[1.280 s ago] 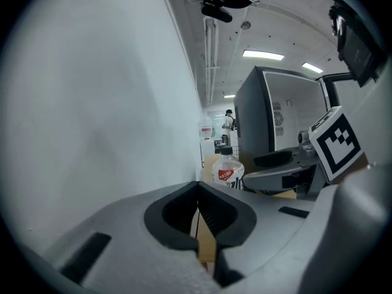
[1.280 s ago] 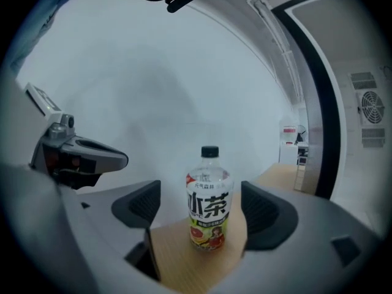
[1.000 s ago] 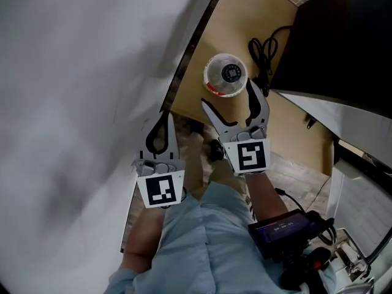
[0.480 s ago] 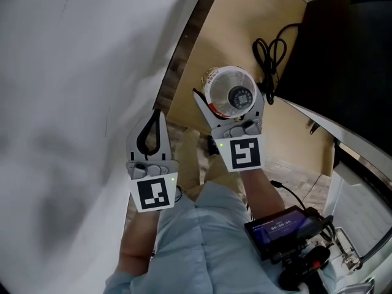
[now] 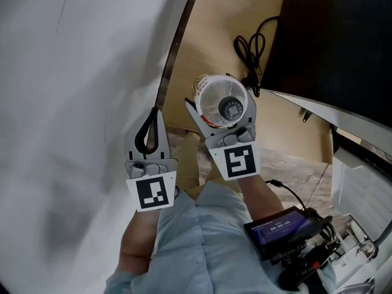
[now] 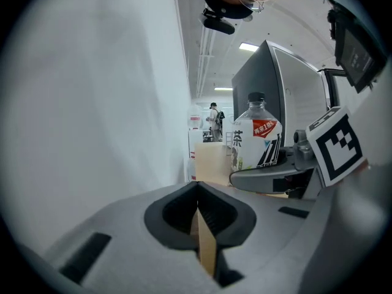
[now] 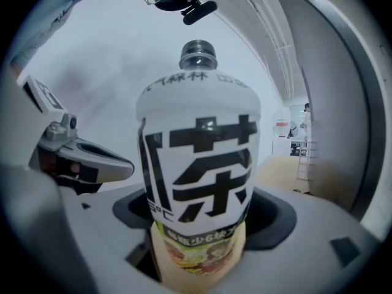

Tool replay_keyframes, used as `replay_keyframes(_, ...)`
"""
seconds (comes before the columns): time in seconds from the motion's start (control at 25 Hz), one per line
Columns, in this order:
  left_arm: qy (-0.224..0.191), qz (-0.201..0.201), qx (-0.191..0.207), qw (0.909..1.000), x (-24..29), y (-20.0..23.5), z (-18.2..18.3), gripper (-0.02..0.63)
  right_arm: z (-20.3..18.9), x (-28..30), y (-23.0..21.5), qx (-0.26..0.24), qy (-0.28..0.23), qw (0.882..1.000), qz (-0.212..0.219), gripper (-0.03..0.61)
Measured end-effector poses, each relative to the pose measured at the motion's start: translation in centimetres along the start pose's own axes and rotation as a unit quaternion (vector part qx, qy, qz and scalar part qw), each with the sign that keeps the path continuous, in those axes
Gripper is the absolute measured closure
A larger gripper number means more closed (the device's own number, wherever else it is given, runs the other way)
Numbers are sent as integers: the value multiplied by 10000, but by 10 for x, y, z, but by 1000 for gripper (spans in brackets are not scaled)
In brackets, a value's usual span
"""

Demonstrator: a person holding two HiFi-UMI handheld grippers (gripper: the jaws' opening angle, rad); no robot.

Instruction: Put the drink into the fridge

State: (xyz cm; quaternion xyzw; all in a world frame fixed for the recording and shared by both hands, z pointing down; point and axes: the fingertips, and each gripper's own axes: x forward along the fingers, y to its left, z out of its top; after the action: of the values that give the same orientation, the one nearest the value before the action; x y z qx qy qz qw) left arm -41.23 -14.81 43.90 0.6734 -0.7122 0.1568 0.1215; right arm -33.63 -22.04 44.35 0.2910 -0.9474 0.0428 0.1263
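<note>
Over the last second the right claw [image 5: 220,101] had come forward from short of the bottle [image 5: 211,94] until the drink stood between its jaws. The jaws were wide but closing, one on each side of the bottle's body. No firm press by the pads was visible yet, so I judged the grasp to be forming, not finished. The bottle stood upright on the desk [image 5: 208,35], near the desk's front edge and at 12 o'clock from the right claw's marker cube. This looked like the pick-up, the first step of the task. The lift and the carry to the fridge were not yet done.

The left claw [image 5: 154,118] hung at 9 o'clock from the right one. Its jaws were together with nothing in them, and it took no part in the grasp.

The head view showed the layout from above. A coiled black cable [image 5: 248,45] lay at 1 o'clock from the bottle. A large dark appliance [image 5: 331,35], probably the fridge, stood at 2 o'clock.

The right gripper view showed what the head view could not: the label in bold black characters, the cap at the top, and how deep the bottle sat in the claw. The left gripper view gave the side-on picture, with the bottle upright above the right claw's near jaw. It also confirmed its own jaws were closed, with only a thin slit between them.
</note>
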Motion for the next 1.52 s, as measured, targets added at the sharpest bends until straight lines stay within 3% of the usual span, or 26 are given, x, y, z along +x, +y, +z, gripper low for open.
replay_keyframes(0.2,-298,-395,173,9986,10,-41,16,604,-4,-42,-13,72,-70,9996,-269,178)
replay_keyframes(0.32,-510,-824,346,9947,12,-70,35,604,-3,-72,-24,156,-46,9977,-655,178)
replay_keyframes(0.64,-673,-2067,864,9723,-1,-202,55,604,-22,-188,-77,545,5,9830,-1752,178)
replay_keyframes(0.84,-643,-2469,934,9624,-27,-283,57,604,-42,-273,-107,684,238,9721,-2233,178)
replay_keyframes(1.0,-707,-2512,944,9607,-44,-329,51,604,-54,-324,-124,674,300,9696,-2334,178)
replay_keyframes(1.16,-696,-2312,865,9665,-57,-360,40,604,-64,-356,-135,573,275,9739,-2179,178)
replay_keyframes(1.52,-780,-1808,868,9766,-29,-365,29,604,-87,-361,-166,488,367,9780,-1997,178)
